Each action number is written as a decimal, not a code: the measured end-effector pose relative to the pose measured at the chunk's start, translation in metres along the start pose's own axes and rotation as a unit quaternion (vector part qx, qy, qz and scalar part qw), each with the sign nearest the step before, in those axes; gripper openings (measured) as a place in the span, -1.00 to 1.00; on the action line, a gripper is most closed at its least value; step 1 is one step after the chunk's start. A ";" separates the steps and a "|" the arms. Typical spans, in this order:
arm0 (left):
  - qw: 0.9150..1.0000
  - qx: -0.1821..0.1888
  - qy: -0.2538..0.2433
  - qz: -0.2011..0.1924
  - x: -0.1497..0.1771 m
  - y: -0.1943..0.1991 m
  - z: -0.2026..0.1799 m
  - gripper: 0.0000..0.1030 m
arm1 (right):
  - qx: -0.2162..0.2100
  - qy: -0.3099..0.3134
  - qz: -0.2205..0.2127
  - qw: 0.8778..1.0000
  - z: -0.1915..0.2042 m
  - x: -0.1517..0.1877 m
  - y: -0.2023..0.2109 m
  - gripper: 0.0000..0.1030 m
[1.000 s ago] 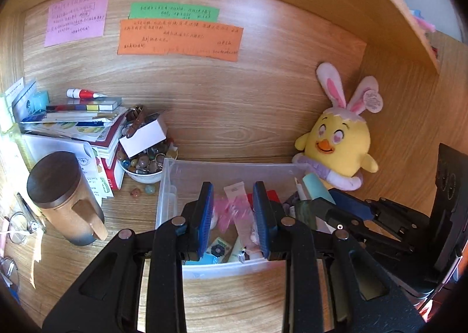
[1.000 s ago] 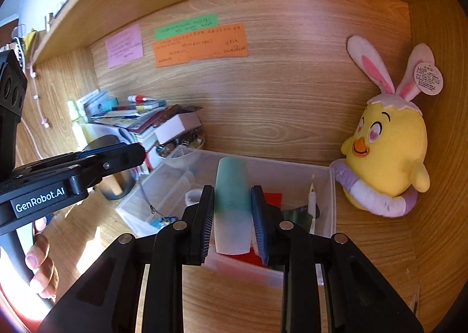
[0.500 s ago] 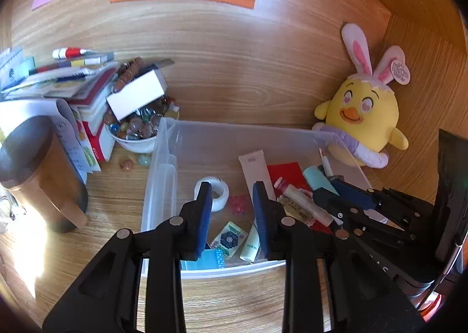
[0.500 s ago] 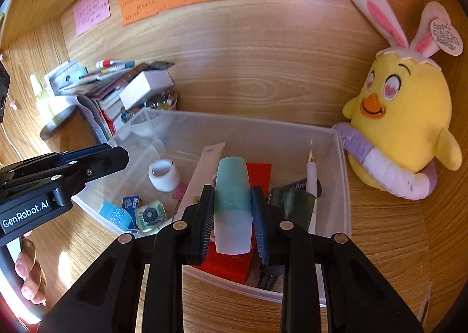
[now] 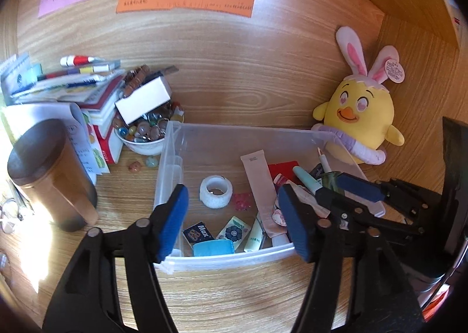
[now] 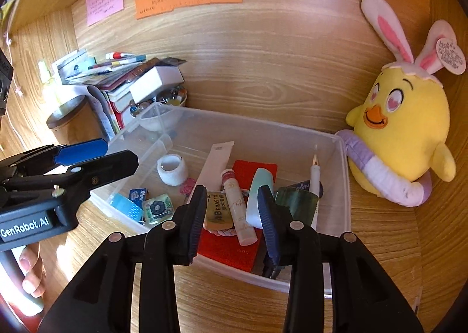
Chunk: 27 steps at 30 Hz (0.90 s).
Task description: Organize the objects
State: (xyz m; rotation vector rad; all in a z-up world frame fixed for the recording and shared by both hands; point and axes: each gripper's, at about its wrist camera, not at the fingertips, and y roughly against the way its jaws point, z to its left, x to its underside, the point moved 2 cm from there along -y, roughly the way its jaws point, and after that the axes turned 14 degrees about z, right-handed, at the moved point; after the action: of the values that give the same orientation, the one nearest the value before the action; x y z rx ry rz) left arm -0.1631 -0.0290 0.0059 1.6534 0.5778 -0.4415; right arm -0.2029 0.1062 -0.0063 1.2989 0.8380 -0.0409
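Observation:
A clear plastic bin [image 5: 171,157] [image 6: 345,186] sits on the wooden desk and holds small items. My left gripper [image 5: 233,189] [image 6: 121,153] hovers over the bin's near left side. Its jaws are opening wide, with nothing pressed between them. Below it lie a white tape roll [image 5: 216,191], a pink tube [image 5: 260,186] and a Max box [image 5: 197,233]. My right gripper [image 6: 232,189] [image 5: 329,186] is over the near right side, its jaws opening. A mint-capped tube [image 6: 259,195] lies loose in the bin against the right finger, beside an AB eraser [image 6: 218,213].
A yellow chick plush [image 6: 400,128] leans in the right corner behind the bin. Left of the bin stand a bowl of marbles [image 5: 143,134], a stack of books [image 5: 87,90] and a brown lidded cup [image 5: 49,175]. A hand [image 6: 29,271] holds the left gripper's handle.
Both grippers sank toward the bin and their jaws spread. The right gripper let go of the mint-capped tube, which now lies in the bin.

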 end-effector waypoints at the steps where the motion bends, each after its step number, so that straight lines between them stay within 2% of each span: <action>1: 1.000 -0.003 -0.004 -0.003 0.001 0.003 -0.001 0.33 | 0.001 0.001 -0.003 1.000 0.000 0.001 0.004 -0.27; 5: 1.000 -0.014 -0.013 -0.011 0.006 0.011 -0.004 0.59 | 0.002 0.003 -0.018 1.000 0.000 0.007 0.020 0.06; 7: 1.000 -0.020 -0.014 -0.011 0.009 0.014 -0.004 0.76 | 0.005 0.003 -0.029 1.000 -0.001 0.011 0.029 0.31; 8: 1.000 -0.023 -0.012 -0.013 0.010 0.016 -0.004 0.87 | 0.007 0.003 -0.033 0.999 -0.002 0.014 0.033 0.34; 10: 1.000 -0.025 -0.011 -0.015 0.014 0.018 -0.004 0.91 | 0.012 0.003 -0.041 0.999 -0.003 0.018 0.041 0.52; 12: 1.000 -0.024 -0.012 -0.012 0.017 0.019 -0.005 0.92 | 0.013 0.002 -0.047 0.999 -0.005 0.023 0.047 0.62; 20: 0.999 -0.029 -0.017 -0.012 0.034 0.026 -0.004 0.96 | 0.031 0.002 -0.043 0.999 -0.008 0.046 0.053 0.63; 27: 0.999 -0.036 -0.029 -0.009 0.050 0.030 -0.006 0.96 | 0.027 -0.006 -0.026 0.999 -0.012 0.065 0.049 0.63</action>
State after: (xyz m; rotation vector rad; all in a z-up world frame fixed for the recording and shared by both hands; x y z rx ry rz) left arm -0.1055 -0.0202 0.0009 1.5634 0.5598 -0.4753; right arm -0.1396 0.1586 -0.0027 1.3259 0.8661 -0.1137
